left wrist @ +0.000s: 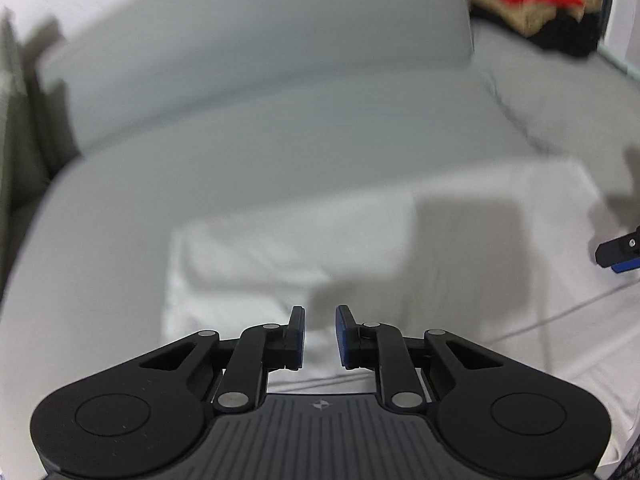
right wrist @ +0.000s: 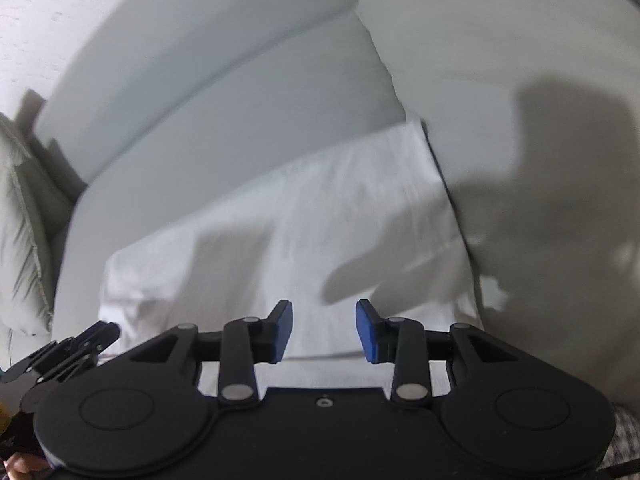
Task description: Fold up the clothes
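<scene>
1. Lying flat on the sofa seat [left wrist: 280, 128], the white garment [left wrist: 460, 248] makes a tidy oblong with straight edges, which suggests at least one fold is in it; the blur hides how many layers there are
2. Hovering over the near edge of the cloth, the left gripper [left wrist: 320, 334] has its jaws a narrow gap apart and holds nothing
3. Hovering over the same near edge further right, the right gripper [right wrist: 324, 330] has its jaws wider apart, also empty
4. Judging from the shape, the garment either awaits another fold to halve it, or is already folded and just set down; the pictures do not settle which
5. Sitting far right on the sofa, well apart from the white cloth, a pile [left wrist: 532, 4] of red, tan and black clothes looks loose and heaped, so more folding probably remains there, though blur leaves its state unsure
</scene>
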Action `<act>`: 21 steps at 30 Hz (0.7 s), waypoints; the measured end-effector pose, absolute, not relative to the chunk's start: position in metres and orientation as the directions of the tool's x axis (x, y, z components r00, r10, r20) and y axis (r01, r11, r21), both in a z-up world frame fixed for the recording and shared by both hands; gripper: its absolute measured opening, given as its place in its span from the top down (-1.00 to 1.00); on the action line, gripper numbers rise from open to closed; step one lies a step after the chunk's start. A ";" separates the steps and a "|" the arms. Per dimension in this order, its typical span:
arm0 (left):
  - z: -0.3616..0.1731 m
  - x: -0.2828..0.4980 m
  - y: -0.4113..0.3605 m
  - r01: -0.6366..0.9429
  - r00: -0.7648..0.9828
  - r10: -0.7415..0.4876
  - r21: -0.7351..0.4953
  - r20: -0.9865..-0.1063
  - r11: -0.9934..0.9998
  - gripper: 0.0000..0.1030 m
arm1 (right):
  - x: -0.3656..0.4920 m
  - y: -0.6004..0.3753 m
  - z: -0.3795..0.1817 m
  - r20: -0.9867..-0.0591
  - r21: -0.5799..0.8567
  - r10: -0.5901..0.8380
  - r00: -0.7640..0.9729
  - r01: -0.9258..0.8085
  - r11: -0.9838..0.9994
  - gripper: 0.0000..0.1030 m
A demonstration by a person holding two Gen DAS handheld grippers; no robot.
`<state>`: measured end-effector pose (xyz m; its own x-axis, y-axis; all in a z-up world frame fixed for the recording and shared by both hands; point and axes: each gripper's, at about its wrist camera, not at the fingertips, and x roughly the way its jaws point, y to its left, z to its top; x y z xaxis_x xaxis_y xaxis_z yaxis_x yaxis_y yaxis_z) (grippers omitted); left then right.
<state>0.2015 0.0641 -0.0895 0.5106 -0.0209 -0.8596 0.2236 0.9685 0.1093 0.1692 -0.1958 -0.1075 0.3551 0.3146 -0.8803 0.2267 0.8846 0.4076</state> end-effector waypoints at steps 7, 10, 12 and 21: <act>-0.074 0.127 0.098 0.386 0.351 -0.199 -0.051 -0.915 0.921 0.73 | 0.126 -0.201 -0.100 -0.859 0.510 0.492 0.141 0.160 0.845 0.34; -0.063 0.072 0.120 0.394 0.400 -0.200 -0.030 -0.895 0.919 0.72 | 0.082 -0.208 -0.083 -0.844 0.533 0.520 0.135 0.098 0.840 0.34; -0.053 0.044 0.137 0.347 0.455 -0.207 -0.041 -0.866 0.937 0.72 | 0.056 -0.219 -0.070 -0.824 0.559 0.539 0.174 0.095 0.824 0.25; -0.034 0.104 0.111 0.207 0.635 -0.187 -0.069 -0.750 0.976 0.58 | 0.100 -0.220 -0.071 -0.733 0.651 0.544 0.409 0.189 0.735 0.19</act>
